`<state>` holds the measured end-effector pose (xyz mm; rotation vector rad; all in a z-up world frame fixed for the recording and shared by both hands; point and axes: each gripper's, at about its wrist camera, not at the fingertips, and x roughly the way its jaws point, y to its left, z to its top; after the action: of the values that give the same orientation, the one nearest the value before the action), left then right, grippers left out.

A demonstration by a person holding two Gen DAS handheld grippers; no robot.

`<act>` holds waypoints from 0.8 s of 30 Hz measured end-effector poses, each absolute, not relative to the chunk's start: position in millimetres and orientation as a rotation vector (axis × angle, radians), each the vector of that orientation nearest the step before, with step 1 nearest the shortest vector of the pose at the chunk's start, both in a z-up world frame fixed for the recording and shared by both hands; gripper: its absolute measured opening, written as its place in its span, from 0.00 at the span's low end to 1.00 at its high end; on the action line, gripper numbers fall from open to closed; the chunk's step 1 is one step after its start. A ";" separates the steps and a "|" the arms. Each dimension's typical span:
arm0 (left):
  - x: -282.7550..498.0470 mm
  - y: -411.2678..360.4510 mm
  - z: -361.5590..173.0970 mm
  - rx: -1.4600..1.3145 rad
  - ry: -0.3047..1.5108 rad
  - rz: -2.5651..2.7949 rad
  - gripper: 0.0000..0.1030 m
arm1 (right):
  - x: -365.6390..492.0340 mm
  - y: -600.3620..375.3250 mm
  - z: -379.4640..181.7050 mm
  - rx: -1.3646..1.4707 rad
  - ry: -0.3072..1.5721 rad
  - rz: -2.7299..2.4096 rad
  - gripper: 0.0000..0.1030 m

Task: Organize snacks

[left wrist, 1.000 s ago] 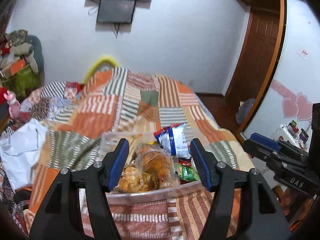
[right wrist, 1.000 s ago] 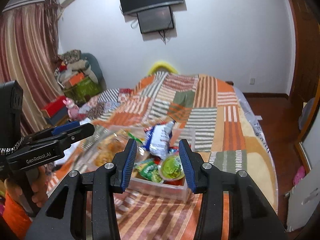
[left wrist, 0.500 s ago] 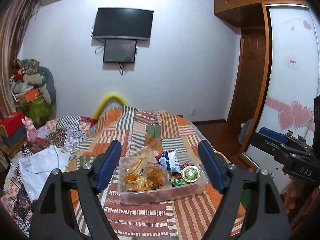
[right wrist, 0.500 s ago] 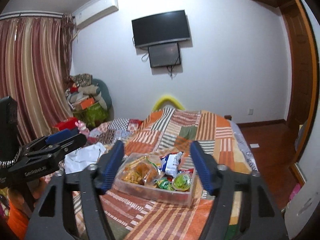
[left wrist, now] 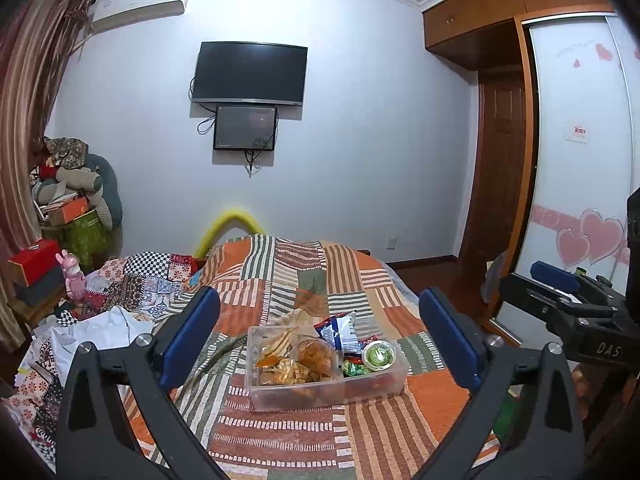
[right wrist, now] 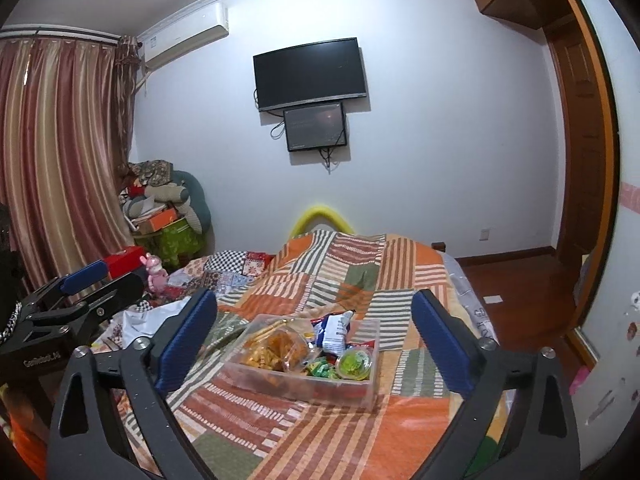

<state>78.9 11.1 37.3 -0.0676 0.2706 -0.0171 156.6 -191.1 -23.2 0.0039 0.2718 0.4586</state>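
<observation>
A clear plastic box [left wrist: 280, 394] [right wrist: 372, 392] full of snacks sits on the striped patchwork bedspread [left wrist: 304, 280] [right wrist: 360, 280]. In it are orange fried snacks [left wrist: 316, 354] [right wrist: 280, 346], a blue and white packet [left wrist: 340, 330] [right wrist: 334, 330], green wrapped sweets [left wrist: 354, 369] [right wrist: 318, 369] and a green-lidded cup [left wrist: 379, 356] [right wrist: 355, 363]. My left gripper [left wrist: 320, 336] is wide open and empty, held back from the box. My right gripper [right wrist: 316, 330] is wide open and empty, also back from it. Each gripper shows at the edge of the other's view.
A rumpled checked quilt and white cloth [left wrist: 100, 328] lie at the bed's left. Boxes and stuffed cushions [left wrist: 68, 208] pile in the left corner by the curtain [right wrist: 52, 160]. A wardrobe [left wrist: 580, 160] and wooden door [left wrist: 496, 168] stand to the right.
Both grippers have pulled back and up from the box and opened wider. The box now looks smaller and farther off, and more of the room shows.
</observation>
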 end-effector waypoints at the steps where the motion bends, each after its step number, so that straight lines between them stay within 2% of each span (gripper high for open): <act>1: 78.7 10.8 36.9 -0.067 0.272 -0.017 0.99 | 155.7 -191.2 -22.8 0.001 0.269 0.455 0.97; 24: 77.6 7.7 32.0 -0.070 0.281 -0.020 0.99 | 150.4 -196.2 -27.3 0.000 0.281 0.450 0.99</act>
<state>77.6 7.7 32.0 -0.0703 0.2805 -0.0204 150.4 -196.2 -27.3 -0.0003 0.2812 0.4497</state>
